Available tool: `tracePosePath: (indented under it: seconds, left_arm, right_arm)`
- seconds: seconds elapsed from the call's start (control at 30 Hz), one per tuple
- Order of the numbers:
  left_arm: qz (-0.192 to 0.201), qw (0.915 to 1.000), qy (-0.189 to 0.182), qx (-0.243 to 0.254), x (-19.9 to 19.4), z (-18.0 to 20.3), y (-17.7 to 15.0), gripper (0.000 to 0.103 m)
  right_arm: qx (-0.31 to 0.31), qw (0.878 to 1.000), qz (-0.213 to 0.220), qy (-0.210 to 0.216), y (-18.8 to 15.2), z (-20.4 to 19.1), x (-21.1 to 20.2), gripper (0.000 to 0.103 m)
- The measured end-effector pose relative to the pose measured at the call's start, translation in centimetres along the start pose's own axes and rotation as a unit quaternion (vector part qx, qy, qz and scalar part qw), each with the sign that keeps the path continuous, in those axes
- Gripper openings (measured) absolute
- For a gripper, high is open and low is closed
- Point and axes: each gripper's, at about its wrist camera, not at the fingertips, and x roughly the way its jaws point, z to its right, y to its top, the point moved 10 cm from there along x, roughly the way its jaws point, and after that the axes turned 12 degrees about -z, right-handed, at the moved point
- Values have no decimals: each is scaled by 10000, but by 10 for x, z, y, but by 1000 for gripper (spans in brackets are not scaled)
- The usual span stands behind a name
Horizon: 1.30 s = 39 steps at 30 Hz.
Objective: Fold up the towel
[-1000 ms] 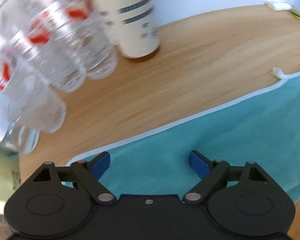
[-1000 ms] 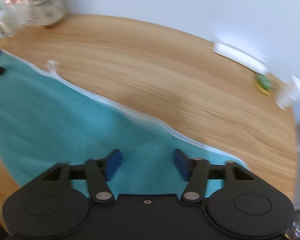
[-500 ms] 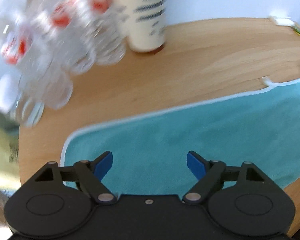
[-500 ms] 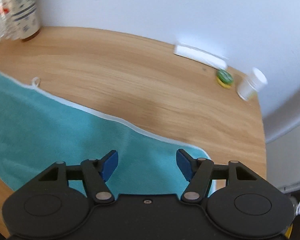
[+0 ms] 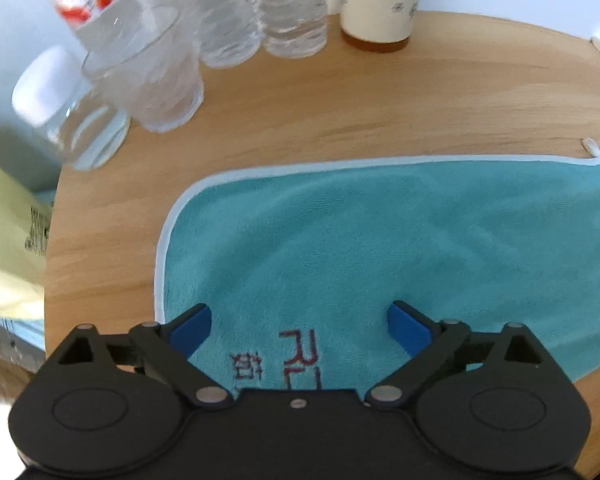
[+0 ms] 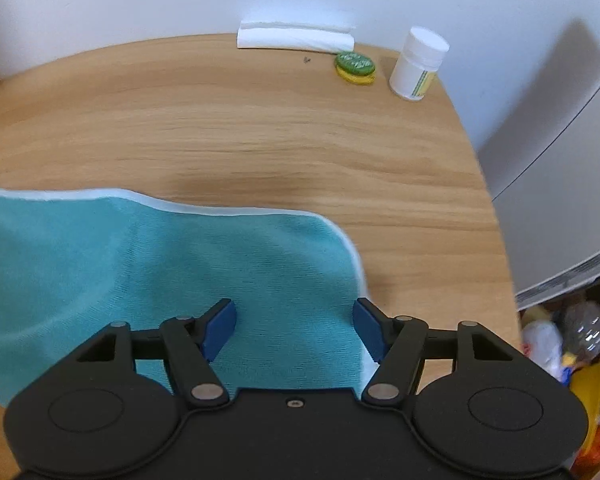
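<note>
The teal towel (image 5: pixel 380 248), plush with a white hem, lay flat on the round wooden bench (image 5: pixel 340 100). The left tongs (image 5: pixel 299 326) were opening over its lettered corner; the right tongs (image 6: pixel 294 322) hung released above another corner. Only the left view showed clear ribbed water bottles (image 5: pixel 228 12); only the right, a white capped pill bottle (image 6: pixel 416 66).

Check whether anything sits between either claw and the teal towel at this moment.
Nothing visible does. The towel lies directly under the left claw, whose jaws are opening, and the open right claw. The bottles stand clear on bare table.
</note>
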Motion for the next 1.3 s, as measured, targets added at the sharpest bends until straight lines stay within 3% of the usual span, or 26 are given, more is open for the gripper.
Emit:
tracePosePath:
  seconds: [0.23,0.4,0.57,0.73,0.93,1.13,1.3]
  left_arm:
    - [-59,9997,-38,-242,4,-13,-13,98]
    - [-81,9999,133,-71,0,-14,-10,96]
    - [83,9988,-135,-467,-18,-26,-10,96]
    - [364,9984,-281,-324,-45,-20,0,97]
    - [789,9941,-602,442,-85,25,20,102]
    - [984,9819,-986,1285,-108,92,28,102]
    - [1102,9598,-1423,2152,-131,179,14,102]
  right_arm:
    - [-119,9997,-5,-226,20,3,5,70]
    - [-270,9989,-56,-390,33,3,8,69]
    - [-219,9981,-24,-568,28,6,-2,65]
    - [-137,9988,21,-472,12,10,-18,67]
    - [234,9994,-47,-260,-24,12,-32,67]
    - [529,9983,-128,-202,-57,8,-47,67]
    - [660,9977,-39,-161,-67,12,-67,67]
